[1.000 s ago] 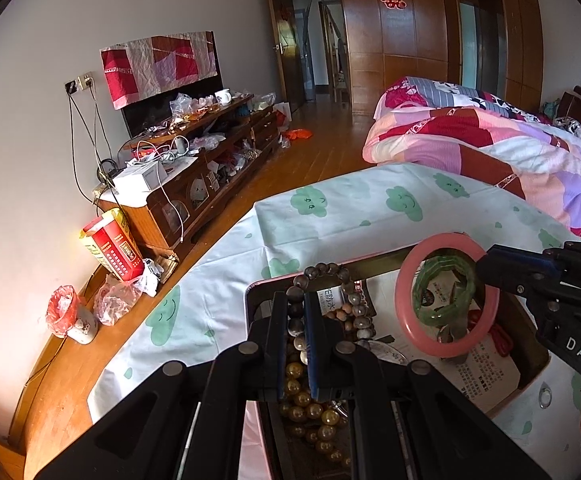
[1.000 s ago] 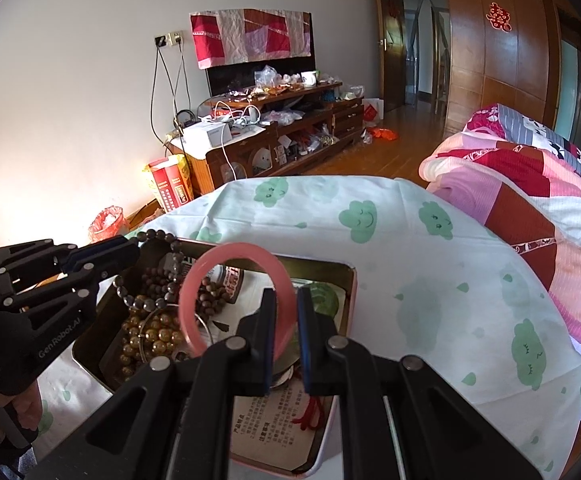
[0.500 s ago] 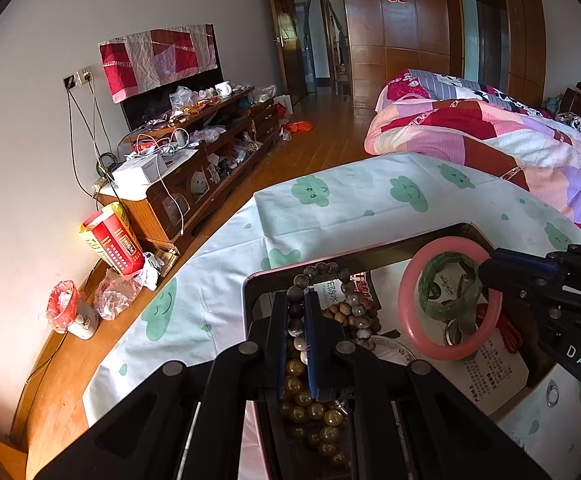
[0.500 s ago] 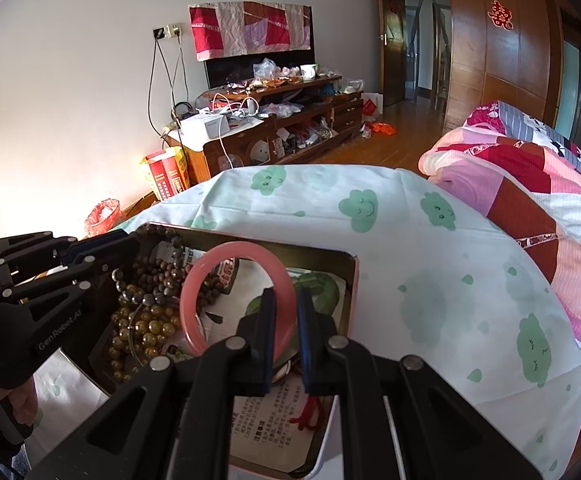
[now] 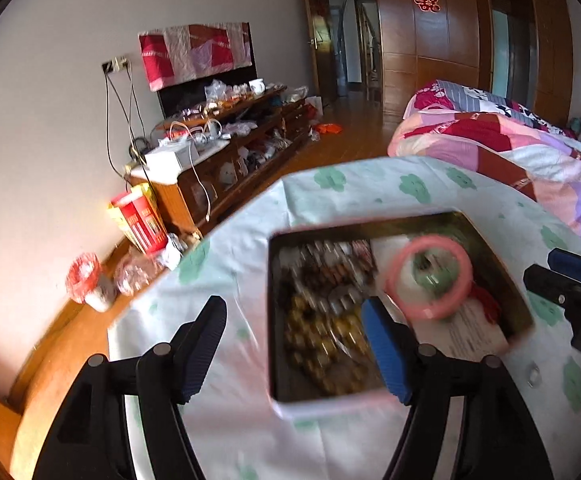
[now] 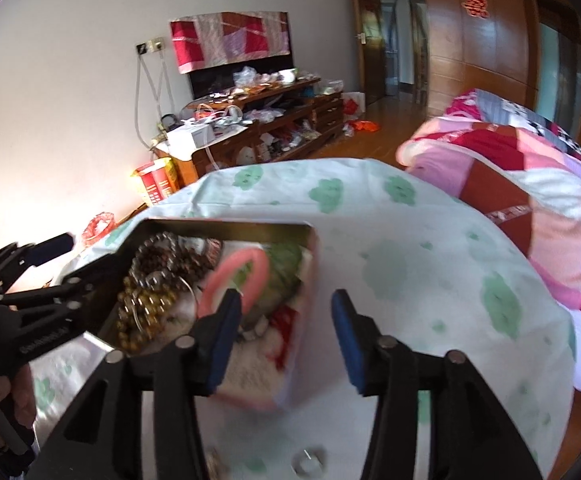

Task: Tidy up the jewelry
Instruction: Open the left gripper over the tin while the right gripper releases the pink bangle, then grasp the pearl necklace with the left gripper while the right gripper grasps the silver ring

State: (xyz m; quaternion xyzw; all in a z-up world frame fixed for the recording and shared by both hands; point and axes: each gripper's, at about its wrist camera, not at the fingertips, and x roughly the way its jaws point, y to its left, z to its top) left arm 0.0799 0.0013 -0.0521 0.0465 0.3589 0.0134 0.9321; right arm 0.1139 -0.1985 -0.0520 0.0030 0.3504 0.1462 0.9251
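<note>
Both jaws newly apart over tin (image 5: 490, 252).

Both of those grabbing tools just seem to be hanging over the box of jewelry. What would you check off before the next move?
1. Left tool open: ok.
2. Right tool open: ok.
3. Pink bangle inside tin box, free of both tools: ok.
4. Bead strands inside the box: ok.
5. Small ring on tablecloth, outside the box: not ok.
6. Bangle lying flat: cannot tell, blurred.
</note>
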